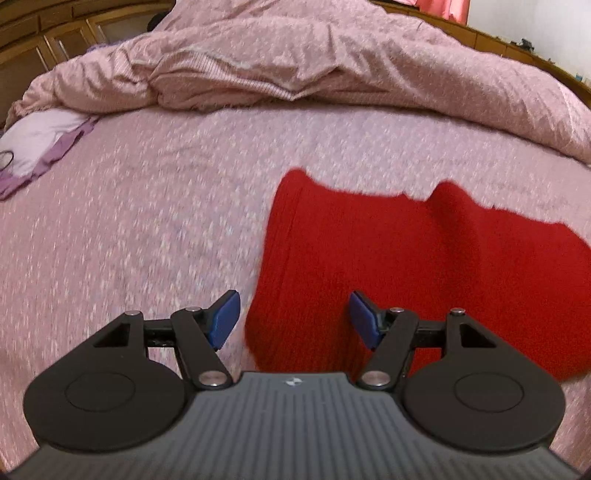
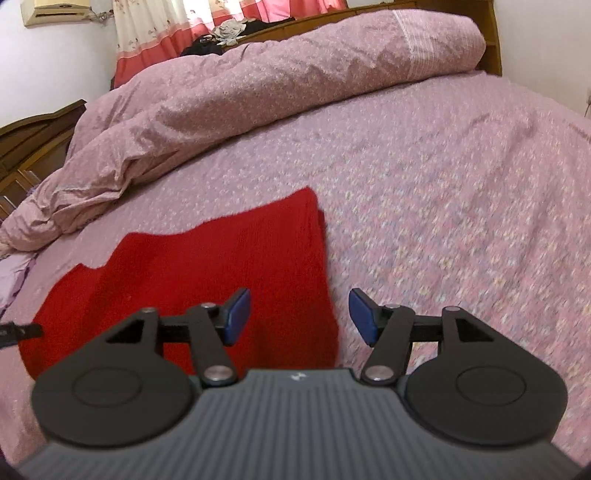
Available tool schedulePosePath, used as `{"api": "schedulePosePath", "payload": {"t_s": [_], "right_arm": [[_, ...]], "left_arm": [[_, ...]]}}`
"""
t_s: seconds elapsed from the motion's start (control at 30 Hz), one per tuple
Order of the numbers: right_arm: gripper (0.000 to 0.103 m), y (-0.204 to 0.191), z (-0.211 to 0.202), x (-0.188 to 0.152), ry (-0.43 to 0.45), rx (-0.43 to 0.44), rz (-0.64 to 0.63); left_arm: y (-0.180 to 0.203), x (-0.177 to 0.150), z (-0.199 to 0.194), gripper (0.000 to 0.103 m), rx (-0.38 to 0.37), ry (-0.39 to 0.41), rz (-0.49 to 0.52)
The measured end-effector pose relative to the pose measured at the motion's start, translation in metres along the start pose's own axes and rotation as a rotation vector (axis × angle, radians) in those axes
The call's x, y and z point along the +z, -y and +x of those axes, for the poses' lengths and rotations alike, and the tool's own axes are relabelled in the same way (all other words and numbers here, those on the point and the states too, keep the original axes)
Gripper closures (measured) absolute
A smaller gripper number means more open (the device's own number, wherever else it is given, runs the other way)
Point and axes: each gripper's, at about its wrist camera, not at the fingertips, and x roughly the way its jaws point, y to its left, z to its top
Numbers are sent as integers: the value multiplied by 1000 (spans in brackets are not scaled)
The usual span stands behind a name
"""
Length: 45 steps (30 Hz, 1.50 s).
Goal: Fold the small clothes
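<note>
The left gripper point(image 1: 294, 320) has its blue-padded jaws standing wide with nothing gripped; below the gap lies the left edge of a red knitted garment point(image 1: 388, 273), spread flat on the bed, so that the right pad sits over red knit and the left pad over bare bedding. The right gripper point(image 2: 300, 316) also shows its jaws apart and empty, and here the same red knitted garment point(image 2: 192, 280) lies under the left pad and runs off to the left, its right edge falling between the two pads, while the right pad hangs over the bedding alone. The garment's far edge is uneven, with a notch in it, and its near edge is hidden behind both tools. All around it stretches a pink bedsheet with a small white speckled pattern point(image 1: 147, 229). Beyond the jaws, well past the garment, a crumpled pink quilt of like pattern point(image 1: 295, 66) is heaped across the bed. Far to the left of the left jaws lies a pale lilac and purple piece of cloth point(image 1: 40, 144). Behind the quilt in the right wrist view hang red and white floral curtains point(image 2: 155, 33).
</note>
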Motion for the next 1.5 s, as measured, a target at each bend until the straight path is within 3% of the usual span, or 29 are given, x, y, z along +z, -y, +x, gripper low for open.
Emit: {"api": "schedulePosePath", "payload": {"t_s": [0.2,0.4,0.43,0.47,0.5,0.63,0.73,0.83,0.93,1.13,1.17,1.3,1.5], "right_arm": [[42,-6,17,21,63,47,-24],[43,-19,67,40,20,5,-92],[49,-19,71,40,13,2,-96],[73,-19,75,38,9,-7,-98],[87,-19,76,37,21,-33,-102],[88,-7,56,28,106,-60,-12],[93,-3,54,17,133,-158,-6],[93,8,60,10,106,-148,47],[92,4,62,10,102,-146,-11],[87,14,53,14,91,-68,70],[83,17,50,14,87,-54,96],[42,12,33,13,94,-53,155],[41,3,3,4,105,-26,197]], "left_arm": [[-1,6,0,32,-5,30,-12],[18,26,13,32,-60,83,51],[23,29,15,32,-84,83,65],[28,30,15,32,-112,84,78],[34,30,16,32,-145,88,96],[64,26,16,32,-222,125,182],[89,25,35,32,-164,109,253],[99,25,66,32,-96,87,291],[93,32,88,30,-94,89,232],[83,43,79,30,-124,73,185],[80,42,74,30,-119,75,183],[64,33,46,30,-111,100,147],[35,17,3,30,-94,109,54]]}}
